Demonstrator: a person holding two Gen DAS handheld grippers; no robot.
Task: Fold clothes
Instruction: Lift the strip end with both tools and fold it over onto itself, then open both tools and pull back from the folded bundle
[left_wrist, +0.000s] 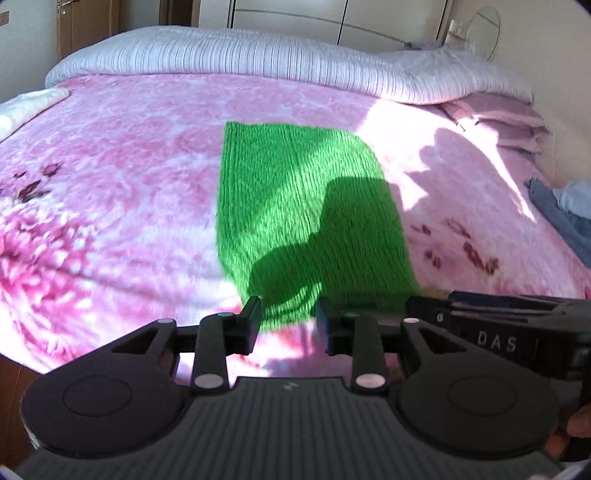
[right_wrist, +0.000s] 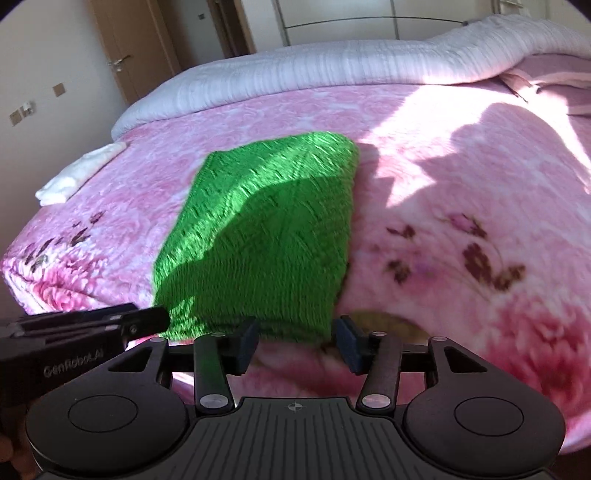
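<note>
A green knitted garment lies folded into a flat rectangle on the pink flowered blanket of a bed. My left gripper hovers at the garment's near edge, jaws open, and no cloth is pinched between its pads. To its right is my right gripper, seen from the side. In the right wrist view the same garment lies straight ahead. My right gripper stands open at its near right corner, holding nothing. My left gripper shows at the left edge there. Gripper shadows fall across the garment.
A rolled white striped duvet runs along the far side of the bed. A white folded cloth lies at the bed's left edge. Pink folded bedding and blue-grey clothes lie at the right. Doors and a wardrobe stand behind.
</note>
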